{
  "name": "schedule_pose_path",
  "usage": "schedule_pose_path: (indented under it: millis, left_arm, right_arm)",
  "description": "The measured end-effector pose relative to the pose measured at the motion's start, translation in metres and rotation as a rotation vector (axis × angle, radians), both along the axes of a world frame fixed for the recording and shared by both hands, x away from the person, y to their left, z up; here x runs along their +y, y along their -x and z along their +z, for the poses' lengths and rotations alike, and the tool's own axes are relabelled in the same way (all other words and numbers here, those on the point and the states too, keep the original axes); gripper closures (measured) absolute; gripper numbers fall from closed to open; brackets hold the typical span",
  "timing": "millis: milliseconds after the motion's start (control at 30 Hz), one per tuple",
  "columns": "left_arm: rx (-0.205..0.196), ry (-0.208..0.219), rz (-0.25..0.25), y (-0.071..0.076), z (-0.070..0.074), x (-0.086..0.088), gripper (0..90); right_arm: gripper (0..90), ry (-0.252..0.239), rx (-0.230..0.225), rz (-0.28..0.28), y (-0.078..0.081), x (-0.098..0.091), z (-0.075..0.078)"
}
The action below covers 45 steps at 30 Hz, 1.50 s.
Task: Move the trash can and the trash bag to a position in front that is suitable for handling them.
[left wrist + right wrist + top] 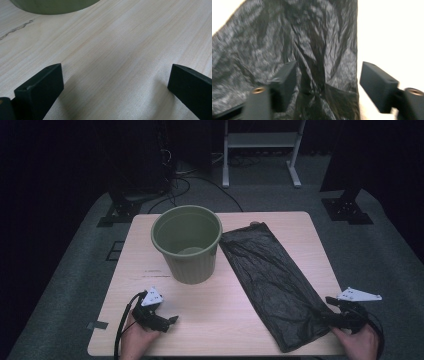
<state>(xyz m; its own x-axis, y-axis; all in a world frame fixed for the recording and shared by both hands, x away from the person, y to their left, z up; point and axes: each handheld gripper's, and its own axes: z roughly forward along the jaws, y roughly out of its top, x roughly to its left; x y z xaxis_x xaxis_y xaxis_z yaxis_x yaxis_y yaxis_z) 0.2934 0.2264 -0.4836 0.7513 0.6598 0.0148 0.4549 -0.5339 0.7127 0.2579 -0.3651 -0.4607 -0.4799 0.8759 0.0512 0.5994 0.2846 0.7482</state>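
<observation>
Progress: early | crinkled black plastic bin bag (pixel 272 285) flat on counter (pixel 210 320), right of empty green ribbed plastic bin (pixel 187 245), not yet fitted | right gripper (pixel 327 82) jaws apart over bag's near corner, unclamped | left gripper (pixel 112 87) open, empty, near-left.

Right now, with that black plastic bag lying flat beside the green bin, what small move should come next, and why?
Probably close the right gripper on the near edge of the thin black plastic bag. Its jaws stand open with the bag's edge between them, and the ribbed green plastic bin stands unlined.
</observation>
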Motion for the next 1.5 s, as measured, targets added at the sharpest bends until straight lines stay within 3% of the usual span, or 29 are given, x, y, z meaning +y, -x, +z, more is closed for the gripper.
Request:
schedule_pose_path:
  millis: [100, 167, 433, 567, 733, 867, 1000, 1100, 1267, 1500]
  left_arm:
    - [0.0, 0.001, -0.001, 0.0, 0.0, 0.0, 0.0]
    - [-0.001, 0.0, -0.001, 0.0, 0.0, 0.0, 0.0]
    - [0.0, 0.001, -0.002, 0.0, 0.0, -0.001, 0.0]
    - [0.0, 0.001, -0.002, 0.0, 0.0, -0.001, 0.0]
    - [0.0, 0.001, -0.003, 0.0, 0.0, -0.001, 0.0]
    - [0.0, 0.002, -0.003, 0.0, 0.0, -0.001, 0.0]
    - [0.0, 0.002, -0.003, 0.0, 0.0, -0.001, 0.0]
    - [-0.001, 0.001, -0.003, 0.0, 0.0, -0.001, 0.0]
    - [-0.001, 0.001, -0.003, 0.0, 0.0, -0.001, 0.0]
    - [0.008, -0.003, 0.015, 0.0, 0.001, -0.002, 0.0]
  right_arm:
    - [11.6, 0.0, -0.029, 0.001, -0.001, 0.006, 0.007]
    - [10.0, 0.007, -0.034, 0.017, -0.003, 0.012, 0.009]
    - [9.2, 0.033, -0.047, 0.074, -0.017, 0.037, 0.014]
    - [9.2, 0.039, -0.061, 0.109, -0.035, 0.059, 0.016]
    - [9.3, 0.041, -0.047, 0.134, -0.049, 0.075, 0.016]
    - [9.3, 0.032, -0.045, 0.153, -0.062, 0.088, 0.011]
    - [9.3, 0.039, -0.018, 0.159, -0.075, 0.096, -0.003]
    - [9.3, 0.07, 0.009, 0.163, -0.081, 0.102, -0.015]
    - [9.2, 0.087, 0.025, 0.172, -0.082, 0.105, -0.021]
    - [9.3, 0.065, 0.023, 0.18, -0.081, 0.104, -0.024]
